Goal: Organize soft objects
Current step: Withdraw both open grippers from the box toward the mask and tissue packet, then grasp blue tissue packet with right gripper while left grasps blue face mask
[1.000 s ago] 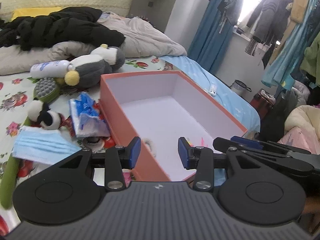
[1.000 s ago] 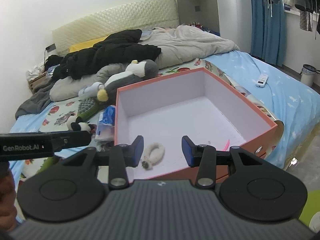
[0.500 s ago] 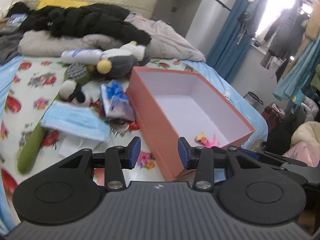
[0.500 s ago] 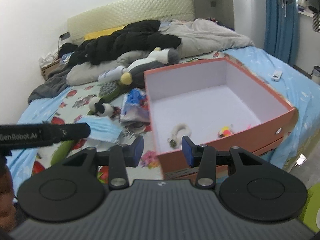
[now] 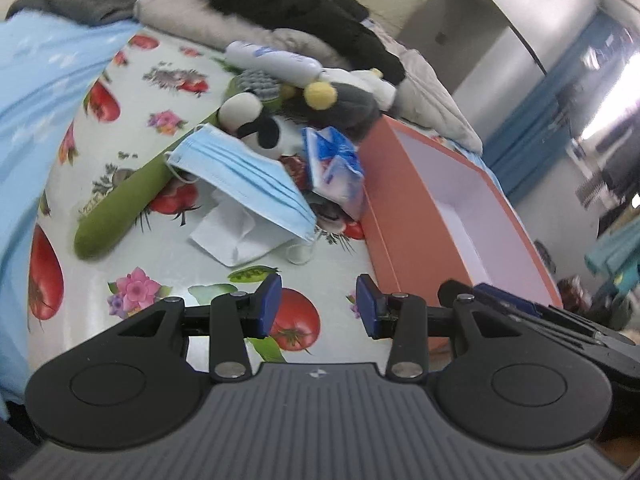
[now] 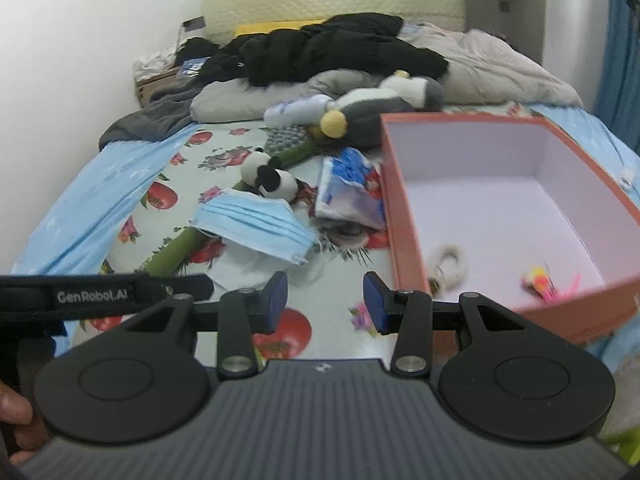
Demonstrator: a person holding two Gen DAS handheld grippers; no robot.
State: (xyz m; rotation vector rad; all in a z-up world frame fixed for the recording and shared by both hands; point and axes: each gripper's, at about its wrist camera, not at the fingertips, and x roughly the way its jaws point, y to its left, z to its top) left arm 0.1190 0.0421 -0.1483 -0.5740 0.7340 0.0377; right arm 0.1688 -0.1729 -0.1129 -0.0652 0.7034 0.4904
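An open orange box (image 5: 404, 216) (image 6: 404, 240) lies on the bed at the right; a white fluffy ring (image 6: 450, 264) and a pink-yellow toy (image 6: 540, 278) rest inside. Left of it lie a blue face mask (image 5: 244, 180) (image 6: 252, 222), white tissue (image 5: 232, 236), a blue tissue pack (image 5: 334, 168) (image 6: 348, 190), a small panda plush (image 5: 256, 124) (image 6: 272, 180), a long green plush (image 5: 120, 212) and a grey penguin plush (image 5: 340, 108) (image 6: 372, 112). My left gripper (image 5: 318, 304) hangs open over the fruit-print sheet, short of the mask. My right gripper (image 6: 324, 300) is open too, empty, beside the box's near corner.
A white lotion bottle (image 5: 272, 60) and a grey massage brush (image 5: 256, 82) lie behind the toys. Black and grey clothing (image 6: 340, 52) is piled toward the headboard. A light blue blanket (image 6: 96, 192) runs along the left edge. A hand (image 6: 16, 416) shows at the lower left.
Both grippers have swung left, away from over the box, toward the pile of soft things, and dropped a little. The left one rolled. Their jaws have kept the same gap.
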